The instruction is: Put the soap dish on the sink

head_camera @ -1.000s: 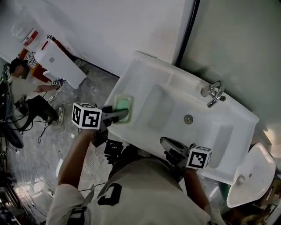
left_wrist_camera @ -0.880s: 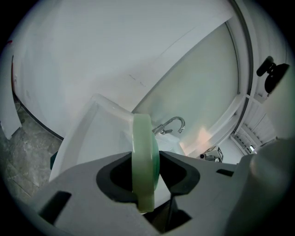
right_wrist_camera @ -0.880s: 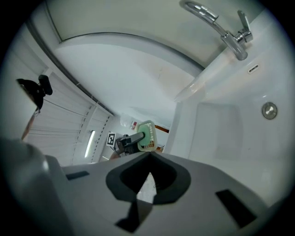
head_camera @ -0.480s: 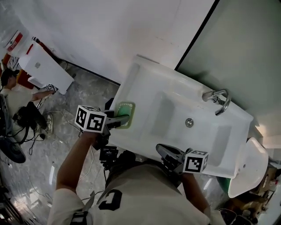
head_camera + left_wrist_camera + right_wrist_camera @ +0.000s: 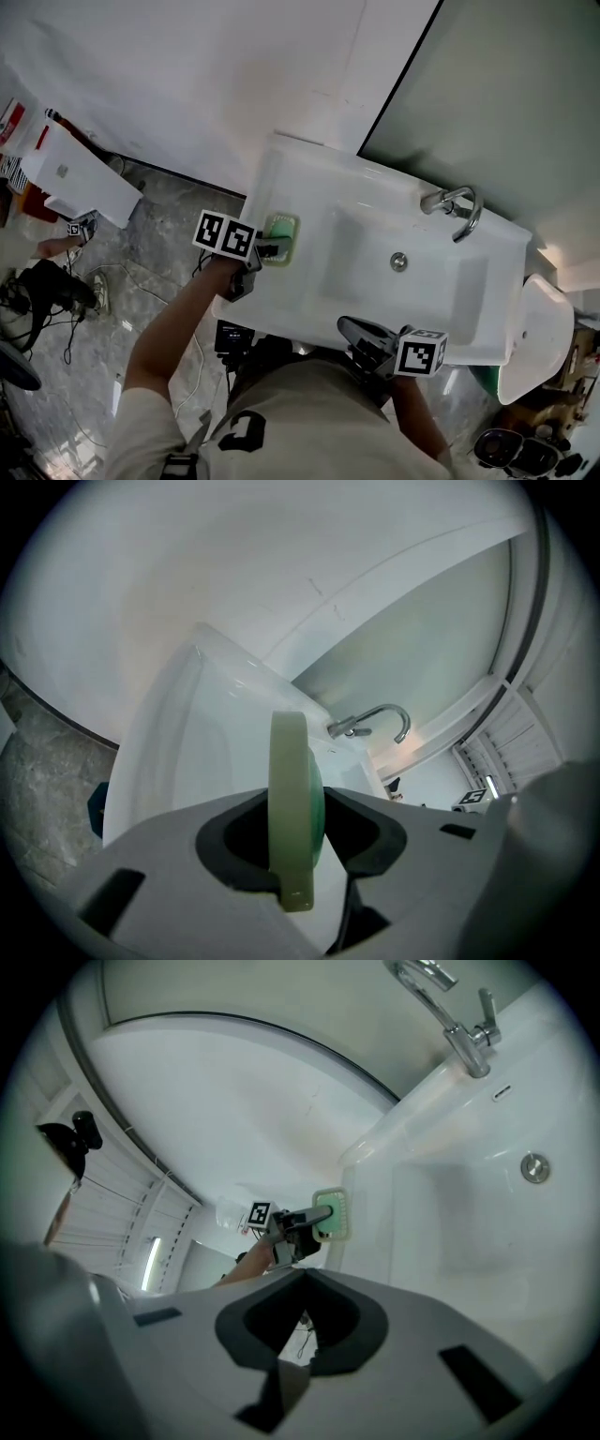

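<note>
The soap dish is pale green with a darker green inner tray. It sits over the left ledge of the white sink; I cannot tell whether it touches. My left gripper is shut on its near edge. In the left gripper view the soap dish stands edge-on, clamped between the jaws. My right gripper hangs at the sink's front rim, shut and empty. The right gripper view shows the soap dish and the left gripper beyond the basin.
A chrome tap stands at the back of the sink, and a drain lies in the basin. Another white basin is at the right. A white panel, cables and another person's hand are on the grey floor at left.
My left gripper has carried the soap dish down and further in over the sink's left ledge. The right gripper has stayed near the front rim. The head view has shifted.
</note>
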Demonstrator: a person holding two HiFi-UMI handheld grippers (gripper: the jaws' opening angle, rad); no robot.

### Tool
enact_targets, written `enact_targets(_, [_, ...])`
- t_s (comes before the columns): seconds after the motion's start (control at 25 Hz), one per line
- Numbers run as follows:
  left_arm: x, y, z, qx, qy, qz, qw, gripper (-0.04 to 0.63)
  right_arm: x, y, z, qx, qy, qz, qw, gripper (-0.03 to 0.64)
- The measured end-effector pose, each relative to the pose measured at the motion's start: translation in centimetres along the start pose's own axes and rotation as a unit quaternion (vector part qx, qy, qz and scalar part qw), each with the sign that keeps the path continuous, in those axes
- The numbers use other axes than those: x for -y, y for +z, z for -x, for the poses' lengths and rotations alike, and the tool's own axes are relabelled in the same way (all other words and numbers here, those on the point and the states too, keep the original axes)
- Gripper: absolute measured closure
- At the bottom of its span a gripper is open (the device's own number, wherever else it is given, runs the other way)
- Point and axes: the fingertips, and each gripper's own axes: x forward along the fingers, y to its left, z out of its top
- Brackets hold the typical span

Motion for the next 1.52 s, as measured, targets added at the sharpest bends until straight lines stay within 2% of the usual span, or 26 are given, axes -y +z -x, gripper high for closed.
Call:
enact_targets(0.44, [-2.7,0.2,-4.9,-0.043,0.025,0.012,0.9987,0.453,2.0,0.4,2.1,0.030,-0.009,-0.030,0.999,0.607])
enact_targets(0.76, [-4.4,0.2,-6.3,-0.046,0.031,0.032,0.9979,0.449,2.5,0.6,2.1,0.018,-0.004,-0.032,0.999,0.607])
enact_targets(0.88, [-4.8,0.2,-6.5,-0.051,0.037,0.026,0.9976,0.445,2.8,0.8,1.9,0.010,-0.006,-0.031,0.999,0.607])
enact_targets(1.12, [-5.5,0.1,-6.2,-0.026,0.051,0.031,0.9979,0.425,2.9,1.0,1.4,-0.002,-0.003,-0.030,1.000,0.607])
enact_targets(1.24, [-5.8,0.1,-5.9,-0.012,0.069,0.017,0.9974,0.411,2.9,1.2,1.1,-0.009,-0.003,-0.026,1.000,0.607])
enact_targets(1.52, [-6.7,0.8,-4.9,0.001,0.134,-0.050,0.9898,0.340,2.6,1.5,0.7,-0.017,-0.002,-0.013,1.000,0.607])
